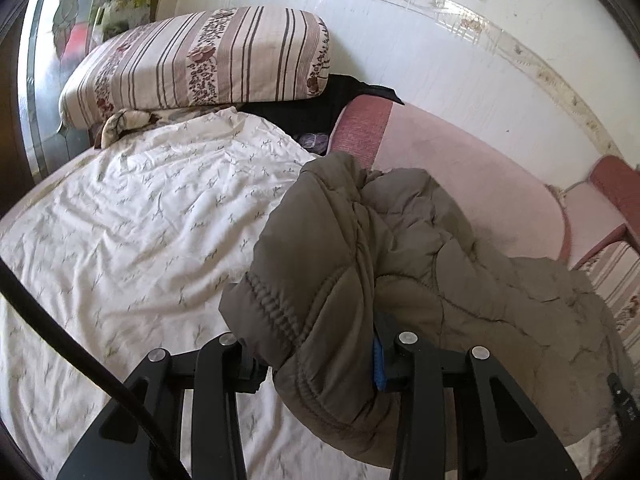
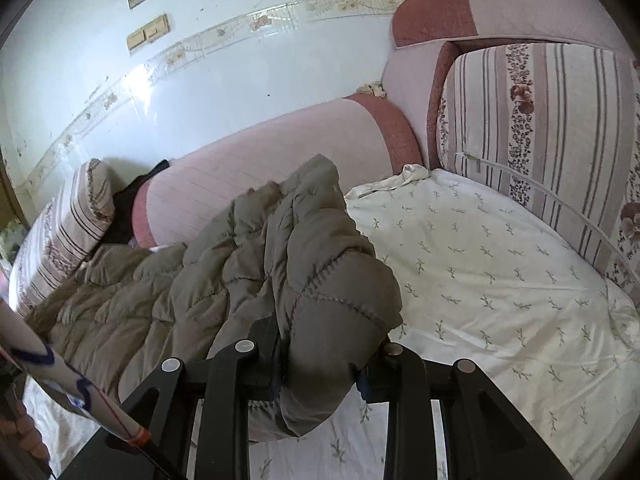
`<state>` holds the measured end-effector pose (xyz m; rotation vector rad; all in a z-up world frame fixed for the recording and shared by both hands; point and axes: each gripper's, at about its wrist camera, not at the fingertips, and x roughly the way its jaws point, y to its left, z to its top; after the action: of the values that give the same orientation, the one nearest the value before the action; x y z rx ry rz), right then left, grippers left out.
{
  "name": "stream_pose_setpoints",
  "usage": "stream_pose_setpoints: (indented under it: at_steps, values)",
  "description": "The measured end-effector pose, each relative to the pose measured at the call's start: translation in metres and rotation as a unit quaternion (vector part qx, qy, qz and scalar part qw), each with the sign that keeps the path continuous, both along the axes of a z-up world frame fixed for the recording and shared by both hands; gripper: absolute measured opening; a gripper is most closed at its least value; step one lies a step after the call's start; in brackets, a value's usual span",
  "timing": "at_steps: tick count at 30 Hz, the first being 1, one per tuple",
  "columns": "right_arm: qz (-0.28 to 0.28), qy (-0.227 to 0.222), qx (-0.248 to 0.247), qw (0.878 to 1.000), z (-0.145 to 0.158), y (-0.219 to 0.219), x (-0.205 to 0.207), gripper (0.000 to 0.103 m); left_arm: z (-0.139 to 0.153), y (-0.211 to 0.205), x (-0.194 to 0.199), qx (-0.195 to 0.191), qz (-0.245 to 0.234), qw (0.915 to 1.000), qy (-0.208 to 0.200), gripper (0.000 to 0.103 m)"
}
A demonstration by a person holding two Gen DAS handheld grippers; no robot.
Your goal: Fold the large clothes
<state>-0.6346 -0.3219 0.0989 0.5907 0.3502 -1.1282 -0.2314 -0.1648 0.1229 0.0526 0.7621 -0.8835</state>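
I have both claws pinching the olive quilted jacket [image 1: 400,248]: the left gripper [image 1: 316,364] clamps one bunched edge, the right gripper [image 2: 320,372] another. The jacket hangs from them, its remainder draped over the white sheet [image 1: 120,220] beside the pink bolster [image 2: 260,168].

Two close wrist views angled down, sharing jacket [image 1: 400,248], bedsheet [image 1: 140,216], wall [image 2: 100,92].

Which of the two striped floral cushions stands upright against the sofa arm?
The one in the right wrist view: it stands upright beside the sofa arm; the other lies flat.
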Motion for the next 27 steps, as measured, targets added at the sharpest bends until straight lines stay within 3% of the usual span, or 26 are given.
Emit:
stream_pose_setpoints:
  at_steps: [7,12,17,20,22,24,25,27]
  values:
    - [0.005,-0.019,0.001,1.0,0.012,0.049,-0.025,0.029,0.005,0.057,-0.025,-0.007,0.003,0.9999,0.012,0.038]
    - [0.007,-0.036,0.025,0.999,-0.004,0.088,-0.048,0.029,-0.01,0.102,-0.043,0.0,0.005,0.9997,0.023,0.039]
    - [-0.001,-0.036,0.066,0.997,-0.033,0.1,-0.062,0.03,-0.04,0.12,-0.054,0.039,-0.006,0.9989,0.024,0.043]
    - [-0.009,-0.037,0.121,0.992,-0.062,0.09,-0.067,0.033,-0.06,0.118,-0.052,0.071,-0.007,0.9971,0.026,0.052]
    - [-0.019,-0.053,0.151,0.987,-0.075,0.084,-0.073,0.038,-0.071,0.117,-0.043,0.082,-0.002,0.9955,0.048,0.062]
    - [-0.026,-0.084,0.188,0.978,-0.088,0.078,-0.084,0.046,-0.075,0.122,-0.033,0.081,0.022,0.9947,0.061,0.082]
    - [-0.028,-0.098,0.2,0.975,-0.091,0.076,-0.089,0.048,-0.076,0.126,-0.029,0.079,0.036,0.9944,0.061,0.083]
    - [-0.036,-0.132,0.219,0.966,-0.096,0.076,-0.102,0.061,-0.076,0.137,-0.02,0.065,0.055,0.9937,0.073,0.084]
